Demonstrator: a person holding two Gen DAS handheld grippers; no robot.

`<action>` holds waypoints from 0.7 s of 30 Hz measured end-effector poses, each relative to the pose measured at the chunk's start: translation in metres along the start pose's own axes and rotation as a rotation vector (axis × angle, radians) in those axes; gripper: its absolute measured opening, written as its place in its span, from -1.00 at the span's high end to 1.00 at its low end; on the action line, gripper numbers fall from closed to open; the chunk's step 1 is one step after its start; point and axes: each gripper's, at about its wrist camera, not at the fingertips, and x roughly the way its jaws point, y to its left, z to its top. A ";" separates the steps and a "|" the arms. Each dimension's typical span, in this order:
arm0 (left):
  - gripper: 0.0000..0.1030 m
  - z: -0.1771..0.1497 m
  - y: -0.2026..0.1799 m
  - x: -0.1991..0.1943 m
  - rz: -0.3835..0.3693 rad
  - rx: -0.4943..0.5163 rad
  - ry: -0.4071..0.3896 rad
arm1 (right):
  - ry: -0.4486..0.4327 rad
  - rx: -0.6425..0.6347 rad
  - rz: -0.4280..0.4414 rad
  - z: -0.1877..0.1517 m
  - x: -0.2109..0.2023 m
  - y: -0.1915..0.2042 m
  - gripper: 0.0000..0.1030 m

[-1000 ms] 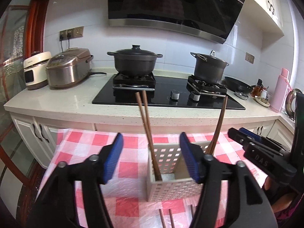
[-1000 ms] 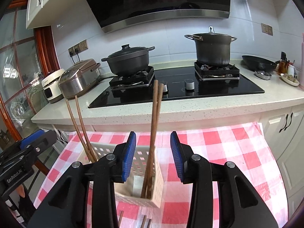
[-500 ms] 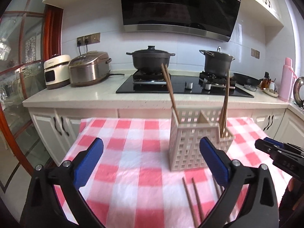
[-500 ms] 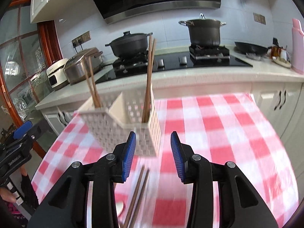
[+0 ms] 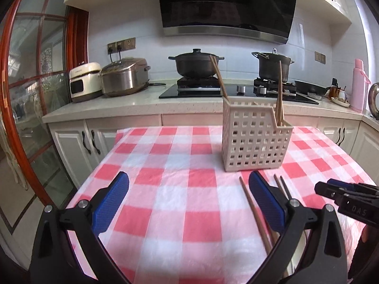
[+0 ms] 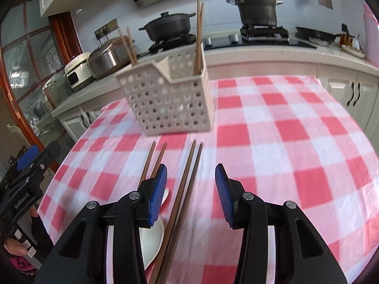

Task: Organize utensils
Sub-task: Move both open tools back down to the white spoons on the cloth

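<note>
A beige perforated utensil basket [image 5: 254, 139] stands on the red-checked tablecloth, also seen in the right wrist view [image 6: 169, 101]. One pair of wooden chopsticks stands in each end compartment [image 5: 279, 94] [image 6: 198, 37]. Two more pairs of chopsticks [image 6: 182, 189] [image 6: 151, 163] and a white spoon [image 6: 151, 234] lie on the cloth in front of the basket. My left gripper [image 5: 188, 203] is open and empty, low over the cloth, left of one loose chopstick [image 5: 254, 213]. My right gripper [image 6: 190, 195] is open above the longer loose pair.
The tablecloth [image 6: 284, 142] covers the table to its edges. Behind it runs a kitchen counter [image 5: 106, 108] with two black pots [image 5: 195, 62], rice cookers [image 5: 124, 79] and a pink bottle [image 5: 358, 86]. A wood-framed glass door [image 5: 28, 94] stands left.
Both grippers have pulled back and down from the basket. The left gripper's jaws have spread wider. The loose chopsticks and spoon have come into view under the right gripper.
</note>
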 end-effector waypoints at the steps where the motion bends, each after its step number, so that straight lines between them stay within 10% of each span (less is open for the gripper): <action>1: -0.90 -0.003 0.002 -0.001 -0.001 -0.002 0.005 | 0.011 -0.006 0.003 -0.002 0.001 0.002 0.19; 21: -0.90 -0.034 0.027 -0.013 -0.013 -0.032 0.029 | 0.098 -0.098 0.014 -0.040 0.004 0.035 0.40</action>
